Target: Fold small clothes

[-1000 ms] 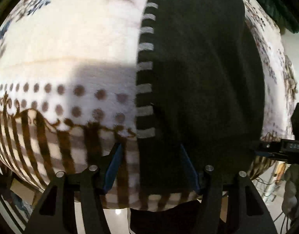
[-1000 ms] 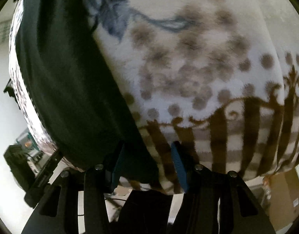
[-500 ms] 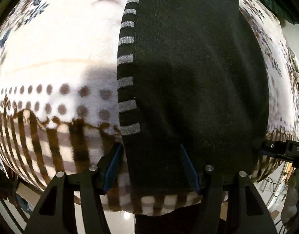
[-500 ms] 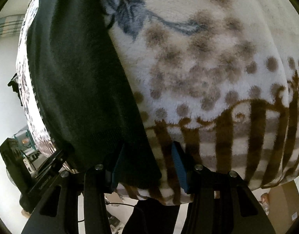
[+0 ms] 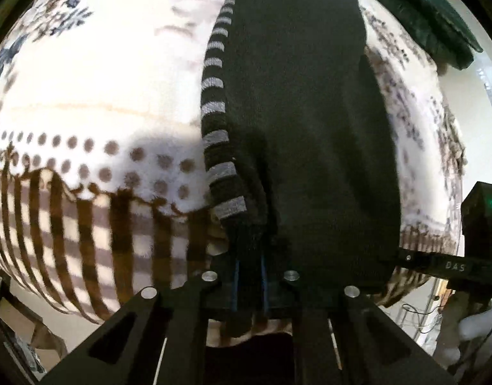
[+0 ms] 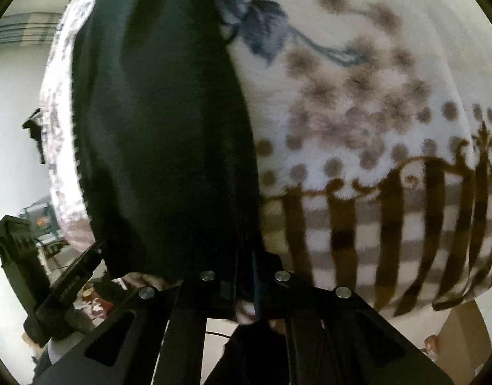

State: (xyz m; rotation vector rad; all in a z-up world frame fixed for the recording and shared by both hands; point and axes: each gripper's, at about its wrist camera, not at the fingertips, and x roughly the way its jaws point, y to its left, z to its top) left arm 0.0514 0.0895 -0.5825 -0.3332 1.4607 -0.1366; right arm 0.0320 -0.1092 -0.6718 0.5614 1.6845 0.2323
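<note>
Our left gripper [image 5: 249, 260] pinches the garment's [image 5: 303, 112] striped near corner, our right gripper [image 6: 246, 263] its plain near corner; it lies on the blanket [image 5: 95, 89], long axis running away from us

A lived-in room at home, doubling as a place for recording.

The work surface is covered with a plush fleece blanket [image 5: 101, 96], white with brown dots, brown stripes and blue leaf prints, the sort of bedding found in a household. Past its edge in the right wrist view lie a pale floor [image 6: 12, 166], a plain white wall and a corner crowded with small clutter [image 6: 44, 224] too blurred to name. In the left wrist view thin cables [image 5: 415, 312] trail over the floor at the right, and a dark green cloth [image 5: 438, 22] lies at the blanket's far edge.
</note>
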